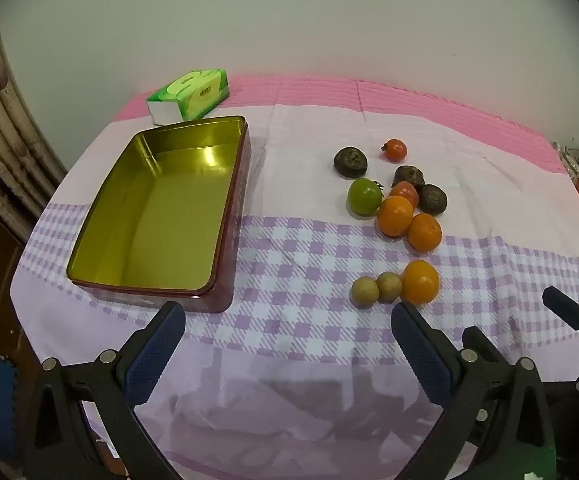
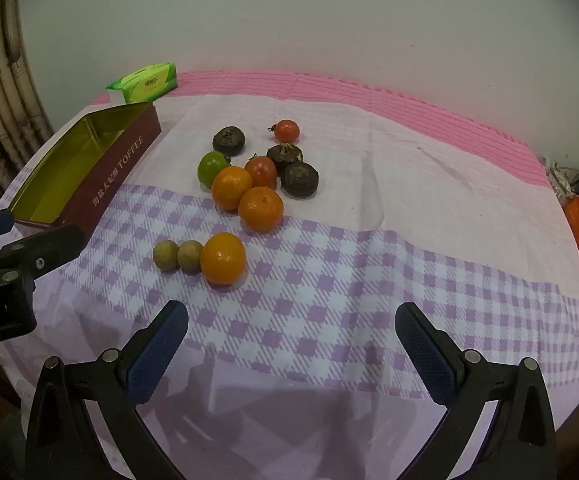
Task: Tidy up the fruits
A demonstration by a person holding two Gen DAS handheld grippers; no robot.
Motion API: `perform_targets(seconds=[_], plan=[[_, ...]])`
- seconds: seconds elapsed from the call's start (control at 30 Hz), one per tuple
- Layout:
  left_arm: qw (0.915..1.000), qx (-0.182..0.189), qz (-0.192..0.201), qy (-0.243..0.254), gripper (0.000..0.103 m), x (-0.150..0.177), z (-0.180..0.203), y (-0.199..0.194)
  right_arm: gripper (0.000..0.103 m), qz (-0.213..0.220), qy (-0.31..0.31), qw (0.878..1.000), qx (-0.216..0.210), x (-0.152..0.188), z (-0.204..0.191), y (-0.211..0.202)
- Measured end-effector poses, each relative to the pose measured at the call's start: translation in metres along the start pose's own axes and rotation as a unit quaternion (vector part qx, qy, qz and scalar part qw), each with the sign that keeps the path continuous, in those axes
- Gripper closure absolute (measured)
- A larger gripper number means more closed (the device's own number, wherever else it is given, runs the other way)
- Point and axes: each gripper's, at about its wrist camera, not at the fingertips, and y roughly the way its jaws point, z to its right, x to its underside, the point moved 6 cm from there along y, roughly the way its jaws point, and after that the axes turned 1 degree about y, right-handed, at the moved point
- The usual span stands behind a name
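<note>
While both grippers' fingers [image 1: 417,340] gape empty, tissue pack [image 1: 189,94] sits behind tin [image 1: 225,216].

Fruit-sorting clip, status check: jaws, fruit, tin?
Left gripper and right gripper open, empty. Fruits loose on cloth. Tin empty. Nothing in the way.

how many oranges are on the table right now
3. Two touch in the fruit cluster: one beside the green tomato, one just nearer. The third sits nearest the camera, against two small brown fruits. None looks hidden.
</note>
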Motion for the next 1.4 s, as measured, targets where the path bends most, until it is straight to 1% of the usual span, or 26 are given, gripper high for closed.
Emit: perform_targets(seconds=[0.07, 0.1, 0.27, 0.67, 0.87, 1.07, 1.17, 1.3, 1.4], plan=[[1.0, 0.003, -0.001, -0.001, 0.0, 0.0, -0.003, 0.0, 0.0, 0.0, 0.001, 1.0, -0.001, 0.0, 0.0, 0.0], [0.9997, -0.019, 0.0, 0.012, 0.0, -0.001, 0.001, 0.0, 0.0, -0.001, 0.001, 1.0, -0.001, 0.0, 0.0, 0.0], [0.9998, -0.014, 0.003, 0.012, 0.0, -0.001, 0.001, -0.002, 0.0, 0.0, 0.0, 1.0, 0.001, -0.001, -0.001, 0.0], [0.9998, -0.018, -0.004, 0.011, 0.0, 0.001, -0.001, -0.003, 0.0, 0.0, -0.001, 1.0, 0.002, -0.001, -0.001, -0.001], [0.9998, -0.014, -0.013, 0.009, 0.001, 0.004, -0.006, 0.007, 0.0, 0.001, 0.0, 1.0, 0.001, -0.001, 0.0, -0.001], [0.9998, -0.013, -0.007, 0.011, 0.001, 0.004, -0.004, 0.007, 0.0, -0.01, 0.003, 1.0, 0.0, 0.0, -0.001, -0.003], [0.9999, -0.014, -0.008, 0.006, 0.001, 0.002, -0.004, 0.006, 0.0, -0.008, 0.003, 1.0, 0.0, 0.0, -0.001, -0.002], [0.9997, -0.021, 0.007, 0.011, 0.001, -0.001, -0.005, 0.002, 0.0, -0.007, 0.0, 1.0, -0.007, 0.001, -0.003, -0.001], [0.9997, -0.014, 0.014, 0.012, 0.001, -0.003, -0.005, -0.001, 0.0, -0.008, 0.0, 1.0, -0.009, 0.001, -0.004, -0.001]])
